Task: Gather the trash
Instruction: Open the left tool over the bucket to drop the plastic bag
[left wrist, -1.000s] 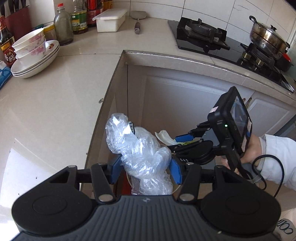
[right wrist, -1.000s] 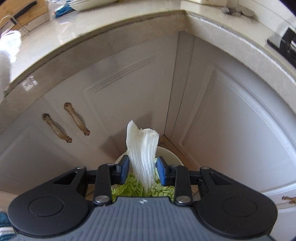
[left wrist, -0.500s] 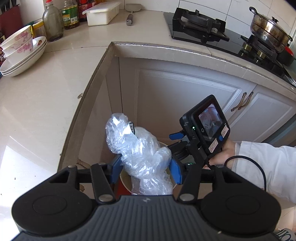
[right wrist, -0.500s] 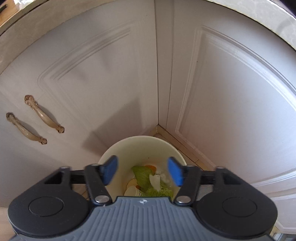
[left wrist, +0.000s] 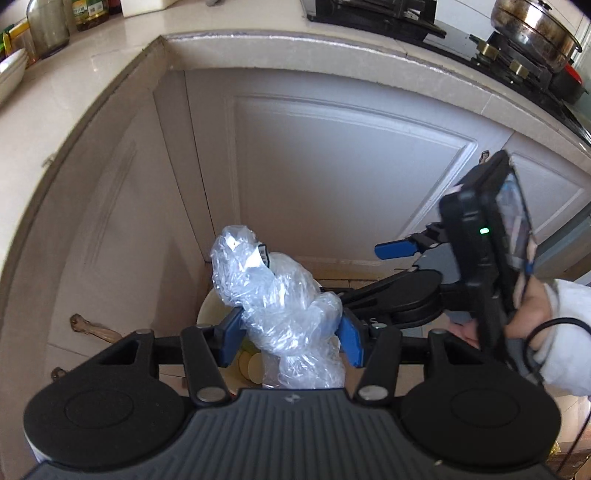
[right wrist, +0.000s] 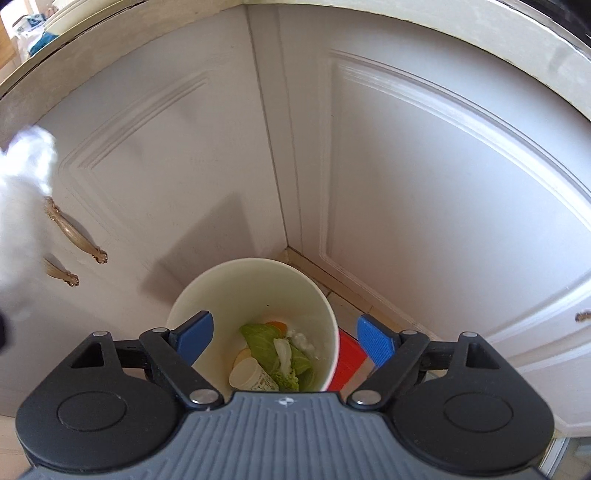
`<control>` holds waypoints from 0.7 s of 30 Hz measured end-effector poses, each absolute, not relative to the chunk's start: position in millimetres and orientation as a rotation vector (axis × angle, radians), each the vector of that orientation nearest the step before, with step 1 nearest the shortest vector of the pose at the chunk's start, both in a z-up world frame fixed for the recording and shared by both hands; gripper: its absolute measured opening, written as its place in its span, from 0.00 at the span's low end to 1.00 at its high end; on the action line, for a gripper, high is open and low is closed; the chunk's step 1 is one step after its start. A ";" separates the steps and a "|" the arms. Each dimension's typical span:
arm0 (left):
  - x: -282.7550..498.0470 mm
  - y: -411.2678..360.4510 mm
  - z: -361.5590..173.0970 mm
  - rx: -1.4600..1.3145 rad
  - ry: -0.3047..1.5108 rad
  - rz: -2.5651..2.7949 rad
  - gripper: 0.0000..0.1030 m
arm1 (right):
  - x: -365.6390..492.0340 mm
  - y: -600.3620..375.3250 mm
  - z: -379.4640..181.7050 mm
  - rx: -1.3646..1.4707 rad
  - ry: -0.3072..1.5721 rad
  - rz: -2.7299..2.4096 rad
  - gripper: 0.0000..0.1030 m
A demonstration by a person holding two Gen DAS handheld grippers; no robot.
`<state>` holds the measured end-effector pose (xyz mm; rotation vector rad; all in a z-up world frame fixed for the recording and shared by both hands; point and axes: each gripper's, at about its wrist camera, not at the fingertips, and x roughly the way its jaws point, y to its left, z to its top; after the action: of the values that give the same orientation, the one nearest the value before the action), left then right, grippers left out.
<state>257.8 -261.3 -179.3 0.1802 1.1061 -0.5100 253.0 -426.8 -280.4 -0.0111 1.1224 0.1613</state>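
Observation:
My left gripper [left wrist: 291, 338] is shut on a crumpled clear plastic bag [left wrist: 275, 291], held over the round cream bin [left wrist: 207, 306] in the cabinet corner. In the right wrist view my right gripper [right wrist: 284, 338] hangs above that bin [right wrist: 255, 280]; its jaws are opening and nothing is between them. The cabbage leaf [right wrist: 275, 350] lies inside the bin with a small paper cup [right wrist: 247, 373] and other scraps. In the left wrist view the right gripper [left wrist: 397, 249] sits to the right of the bag, held by a hand [left wrist: 528, 306] in a white sleeve.
White cabinet doors [right wrist: 424, 206] with brass handles [right wrist: 74, 230] close in the corner behind the bin. A red object [right wrist: 349, 360] stands by the bin's right side. Above, the counter [left wrist: 74, 92] carries bottles, and a pot [left wrist: 532, 31] sits on the stove.
The right gripper opened and let go of the cabbage leaf, which now lies in the bin. Both grippers came lower toward the bin; the left still grips the plastic bag.

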 end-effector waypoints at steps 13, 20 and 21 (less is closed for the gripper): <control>293.7 -285.9 -283.9 0.194 1.211 -0.469 0.75 | 223.2 -461.1 -264.1 0.023 1.113 0.062 0.86; 293.2 -288.4 -286.5 0.203 1.182 -0.443 0.89 | 221.0 -464.6 -251.3 0.050 1.099 0.064 0.86; 292.7 -288.4 -285.5 0.210 1.176 -0.437 0.89 | 221.0 -464.0 -249.1 0.053 1.095 0.063 0.86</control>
<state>292.7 -288.4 -285.5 0.2101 1.1756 -0.4372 221.0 -464.0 -249.1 0.0526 1.0955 0.0629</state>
